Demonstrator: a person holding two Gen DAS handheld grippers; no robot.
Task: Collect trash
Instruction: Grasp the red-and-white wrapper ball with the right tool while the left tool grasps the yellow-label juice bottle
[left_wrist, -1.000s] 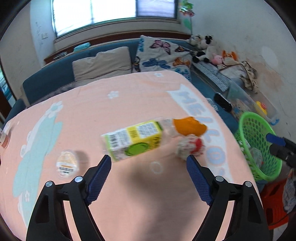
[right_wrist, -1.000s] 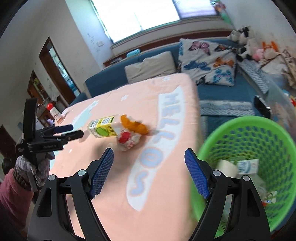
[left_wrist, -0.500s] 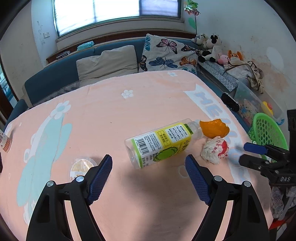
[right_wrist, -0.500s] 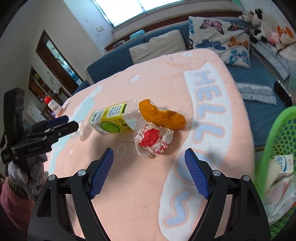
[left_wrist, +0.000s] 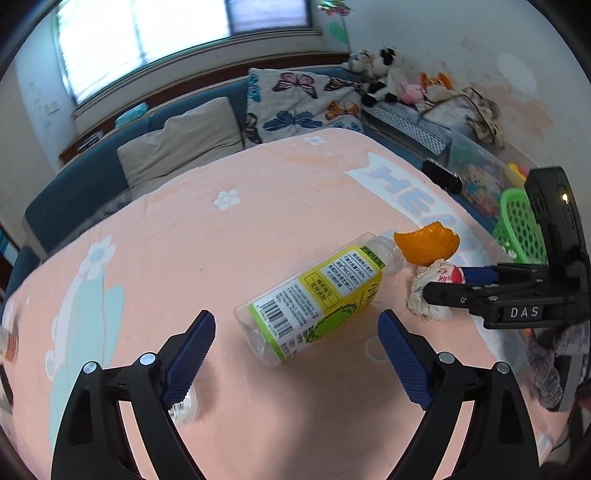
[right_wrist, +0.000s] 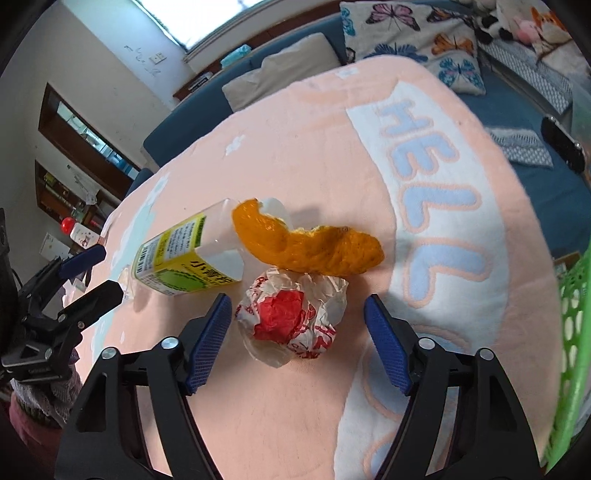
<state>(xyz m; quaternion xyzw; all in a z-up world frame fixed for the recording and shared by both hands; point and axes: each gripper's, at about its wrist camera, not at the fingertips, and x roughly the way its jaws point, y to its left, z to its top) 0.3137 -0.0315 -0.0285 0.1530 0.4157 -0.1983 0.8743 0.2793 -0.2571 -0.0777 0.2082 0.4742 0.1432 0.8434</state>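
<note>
A clear plastic bottle with a yellow-green label (left_wrist: 317, 299) lies on its side on the pink blanket; it also shows in the right wrist view (right_wrist: 184, 258). An orange peel (left_wrist: 426, 243) (right_wrist: 310, 247) lies at its neck. A crumpled red-and-white wrapper (left_wrist: 430, 291) (right_wrist: 295, 321) sits beside them. My left gripper (left_wrist: 295, 350) is open, its fingers on either side of the bottle's base. My right gripper (right_wrist: 297, 339) is open, with the wrapper between its fingers. A green trash basket (left_wrist: 519, 221) (right_wrist: 570, 347) stands off the right edge.
A small round lid (left_wrist: 183, 408) lies by my left finger. A sofa with a beige cushion (left_wrist: 181, 144) and a butterfly pillow (left_wrist: 299, 103) runs along the back. A black remote (right_wrist: 563, 147) lies on the sofa seat.
Both grippers have moved in. The left has closed on the bottle's base from the near side. The right has swung from the basket to straddle the wrapper.
</note>
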